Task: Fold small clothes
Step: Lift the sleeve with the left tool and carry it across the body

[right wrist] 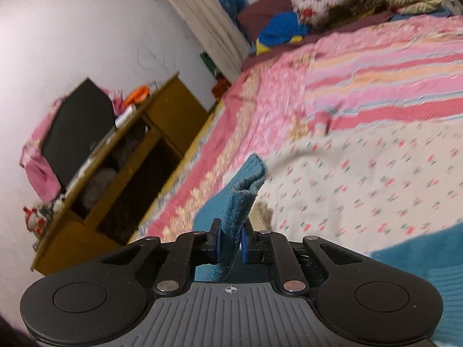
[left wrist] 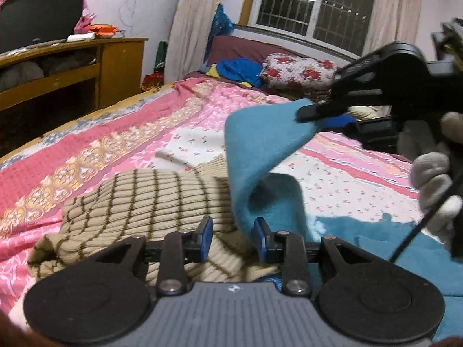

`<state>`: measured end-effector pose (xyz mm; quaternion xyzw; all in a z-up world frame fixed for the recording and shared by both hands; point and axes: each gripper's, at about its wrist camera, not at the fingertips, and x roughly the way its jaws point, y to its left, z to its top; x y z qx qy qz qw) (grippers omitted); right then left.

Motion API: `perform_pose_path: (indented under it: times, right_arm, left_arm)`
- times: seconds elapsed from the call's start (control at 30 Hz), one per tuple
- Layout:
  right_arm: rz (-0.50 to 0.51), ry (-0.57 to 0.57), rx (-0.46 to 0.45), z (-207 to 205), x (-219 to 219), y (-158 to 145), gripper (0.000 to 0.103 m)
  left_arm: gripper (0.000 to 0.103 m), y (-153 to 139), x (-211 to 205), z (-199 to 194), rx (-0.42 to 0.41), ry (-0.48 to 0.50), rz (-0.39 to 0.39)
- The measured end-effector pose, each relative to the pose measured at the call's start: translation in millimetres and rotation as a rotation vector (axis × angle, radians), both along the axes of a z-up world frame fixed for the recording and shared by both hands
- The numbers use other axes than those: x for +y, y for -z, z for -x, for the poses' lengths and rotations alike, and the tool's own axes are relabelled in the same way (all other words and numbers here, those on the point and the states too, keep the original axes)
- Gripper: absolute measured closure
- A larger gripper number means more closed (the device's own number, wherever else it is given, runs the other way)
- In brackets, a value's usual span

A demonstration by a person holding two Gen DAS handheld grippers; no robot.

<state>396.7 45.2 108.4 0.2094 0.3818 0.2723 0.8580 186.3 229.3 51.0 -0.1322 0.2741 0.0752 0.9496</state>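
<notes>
Right claw [right wrist: 230, 243] clamped on fuzzy teal cloth [right wrist: 240, 202]; left claw [left wrist: 233, 238] apart, empty.

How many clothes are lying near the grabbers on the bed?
2. The teal garment hangs from the right gripper, its lower part on the bed. The beige checked sweater lies in front of the left gripper. More may be hidden underneath.
</notes>
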Motion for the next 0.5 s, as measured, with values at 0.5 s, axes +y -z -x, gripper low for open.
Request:
perform_pose_path:
  times: [0.5]
  right_arm:
    - [-0.086,0.271,-0.065,15.0,-172.5,-33.6,0.091]
  left_arm:
    - [0.061,-26.2,-86.4,-17.7,-0.010,0.169,-0.075]
